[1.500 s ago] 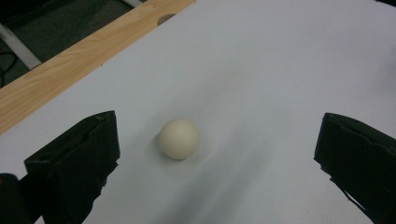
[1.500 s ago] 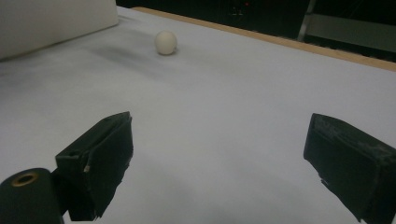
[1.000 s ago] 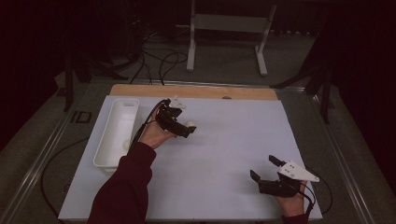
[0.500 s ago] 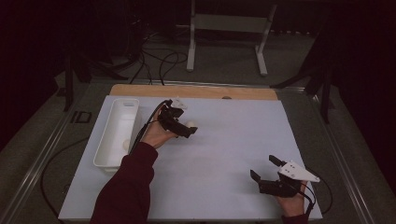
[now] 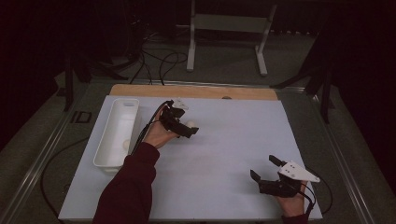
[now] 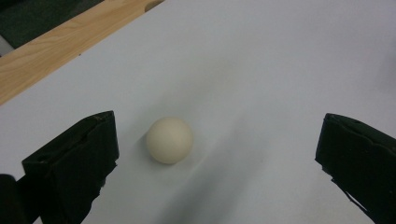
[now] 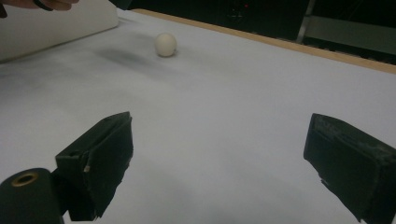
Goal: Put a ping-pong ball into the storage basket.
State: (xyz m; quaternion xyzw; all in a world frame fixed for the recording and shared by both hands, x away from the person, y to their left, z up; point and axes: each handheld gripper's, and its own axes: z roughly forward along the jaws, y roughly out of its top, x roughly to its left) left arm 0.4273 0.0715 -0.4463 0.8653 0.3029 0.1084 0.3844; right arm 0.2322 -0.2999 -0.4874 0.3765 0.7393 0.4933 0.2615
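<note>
A dimly lit lab or test room: a plain white sheet (image 5: 224, 163) covers a pale wooden tabletop (image 5: 196, 91), black cables (image 5: 159, 63) snake across the grey carpeted floor (image 5: 224, 60), and a white metal equipment stand (image 5: 229, 28) rises behind the bench.

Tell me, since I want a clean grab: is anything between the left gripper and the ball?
Nothing visible. The ball lies alone on the white mat between the open left gripper's fingers, nearer one finger, touching neither.
</note>
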